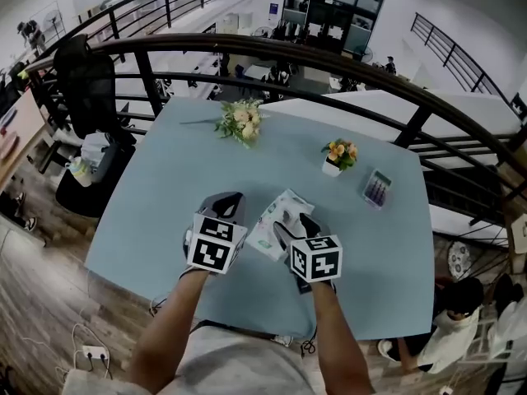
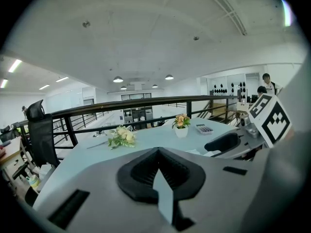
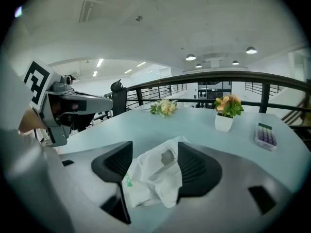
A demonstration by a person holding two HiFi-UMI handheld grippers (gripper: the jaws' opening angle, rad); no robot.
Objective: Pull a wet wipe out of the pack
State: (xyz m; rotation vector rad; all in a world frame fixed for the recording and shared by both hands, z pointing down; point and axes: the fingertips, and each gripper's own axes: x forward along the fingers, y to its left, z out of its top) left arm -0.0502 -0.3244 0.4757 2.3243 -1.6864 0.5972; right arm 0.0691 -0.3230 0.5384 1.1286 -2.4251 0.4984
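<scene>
While wipe pack (image 3: pixel 148 181) sits btwn parted jaws of right tool (image 3: pixel 154 153), left tool (image 2: pixel 158 165) closed.

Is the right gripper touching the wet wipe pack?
Cannot tell. Right gripper view: the wet wipe pack lies between the open jaws of the right gripper, but overlap hides any contact.

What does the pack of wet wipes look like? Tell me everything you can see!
The pack of wet wipes is a soft, white, rumpled pouch with a small green mark on one edge and a greyish patch on top. It lies on the pale blue table, between the open jaws of the right gripper. Whether they touch it is unclear.
</scene>
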